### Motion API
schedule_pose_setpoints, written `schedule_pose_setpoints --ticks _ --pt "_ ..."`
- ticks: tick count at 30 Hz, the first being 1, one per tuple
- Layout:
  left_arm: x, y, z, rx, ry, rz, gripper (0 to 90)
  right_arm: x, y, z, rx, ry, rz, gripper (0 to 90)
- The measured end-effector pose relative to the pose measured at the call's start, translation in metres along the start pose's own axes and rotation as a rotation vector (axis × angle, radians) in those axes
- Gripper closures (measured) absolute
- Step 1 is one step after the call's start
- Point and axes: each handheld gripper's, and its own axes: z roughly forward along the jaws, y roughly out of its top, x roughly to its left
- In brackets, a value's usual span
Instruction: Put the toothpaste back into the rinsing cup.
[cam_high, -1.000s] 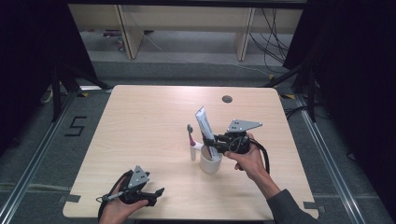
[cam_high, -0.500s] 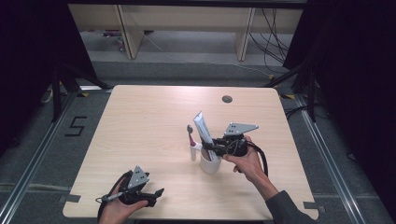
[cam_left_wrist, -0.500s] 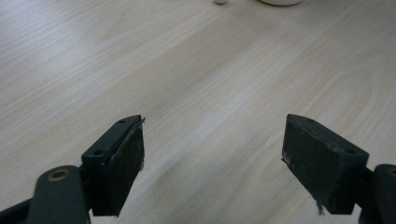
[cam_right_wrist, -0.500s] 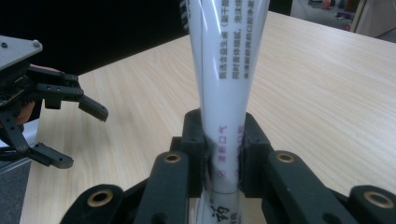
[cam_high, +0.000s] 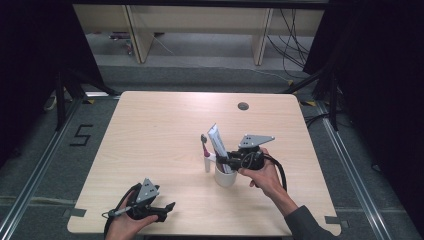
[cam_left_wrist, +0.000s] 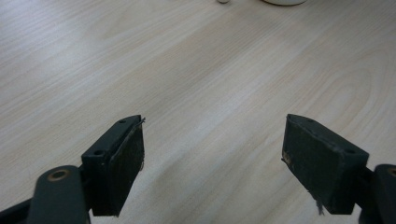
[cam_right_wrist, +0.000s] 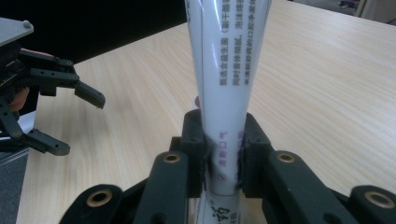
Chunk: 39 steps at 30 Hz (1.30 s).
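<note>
Toothpaste tube (cam_right_wrist: 229, 88) stood clamped in our right tongs (cam_right_wrist: 223, 154) over the white cup (cam_high: 227, 177); left tongs (cam_left_wrist: 212, 163) gaped open above the table (cam_left_wrist: 196, 70).

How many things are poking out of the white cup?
2: the toothpaste tube clamped in the right gripper, and a toothbrush at the cup's left side. Smaller things inside may be hidden.

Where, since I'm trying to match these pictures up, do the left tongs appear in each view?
High view: the left tongs sit at the bottom left, near the table's front edge, open.
Left gripper view: their two black jaws rise from the bottom corners, wide apart.
Right gripper view: at the left edge, farther off, left of the toothpaste tube.
Shared landmark: the pale wooden table.
</note>
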Motion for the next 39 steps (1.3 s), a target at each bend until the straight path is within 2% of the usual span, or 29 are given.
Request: schedule_pose_setpoints --ticks 1,2,4,6,8,12,14,15,16,18,20,23,24,26,28,30,31,33,35,37,39 --pt "0.0 0.0 0.0 0.0 0.004 -0.003 20.6 0.0 0.0 0.001 -0.003 0.008 -0.004 76.2" --pt "0.0 0.0 0.0 -0.001 0.003 -0.003 20.6 0.001 -0.001 0.0 0.006 0.008 0.026 76.2" --pt "-0.001 -0.001 -0.001 0.004 -0.003 -0.001 20.6 0.0 -0.002 0.0 -0.004 -0.009 -0.004 76.1" --pt "0.0 0.0 0.0 0.002 0.0 -0.005 20.6 0.0 -0.002 0.001 0.01 0.026 0.018 76.0" --pt "-0.001 -0.001 -0.001 0.005 0.0 -0.008 20.6 -0.001 -0.003 0.001 0.007 -0.002 0.001 76.0" --pt "0.0 -0.001 -0.001 0.002 0.007 -0.004 20.6 0.0 -0.006 0.002 0.016 0.015 0.033 75.8" --pt "-0.001 -0.001 -0.001 0.002 0.002 -0.004 20.6 -0.001 -0.007 0.001 0.022 0.001 0.007 75.8" --pt "-0.001 -0.001 -0.001 0.003 0.002 -0.003 20.6 0.0 -0.007 0.001 0.031 0.003 0.016 75.8" --pt "-0.001 -0.001 -0.001 0.002 0.003 -0.004 20.6 -0.001 -0.007 0.0 0.027 -0.012 -0.009 75.7" --pt "0.0 -0.001 -0.001 0.003 0.005 -0.005 20.6 0.002 -0.008 0.001 0.045 0.008 0.03 75.7" --pt "-0.001 -0.002 -0.001 0.001 0.006 -0.005 20.6 0.001 -0.009 0.002 0.043 0.014 0.017 75.5" --pt "0.0 -0.001 -0.001 0.005 0.003 -0.003 20.6 0.001 -0.011 0.002 0.048 -0.013 0.007 75.2" --pt "-0.001 -0.002 -0.001 0.003 0.007 -0.004 20.6 0.002 -0.012 0.001 0.067 -0.012 0.041 75.1" --pt "-0.001 -0.002 -0.001 0.001 0.004 -0.005 20.6 0.0 -0.012 0.001 0.048 -0.015 0.015 74.9" --pt "-0.001 -0.002 -0.002 0.006 0.003 -0.003 20.6 0.0 -0.012 0.001 0.047 0.007 0.023 74.5" --pt "-0.001 -0.002 -0.001 0.005 0.006 -0.002 20.6 0.001 -0.013 0.0 0.045 0.001 0.042 74.0" --pt "-0.001 -0.002 -0.002 0.003 0.003 -0.004 20.6 0.003 -0.013 -0.001 0.045 -0.017 0.053 73.8" --pt "-0.001 -0.002 -0.001 0.001 0.004 -0.008 20.6 0.002 -0.013 0.0 0.041 -0.013 0.02 73.4" --pt "-0.001 -0.002 -0.002 0.006 0.005 -0.003 20.6 0.002 -0.013 0.0 0.05 -0.015 0.018 71.7" --pt "-0.001 -0.002 -0.002 0.006 0.003 -0.004 20.6 0.002 -0.014 0.0 0.051 -0.039 0.004 69.6" --pt "-0.001 -0.002 -0.001 0.006 0.004 -0.003 20.6 0.003 -0.014 0.001 0.06 -0.03 0.019 68.7"
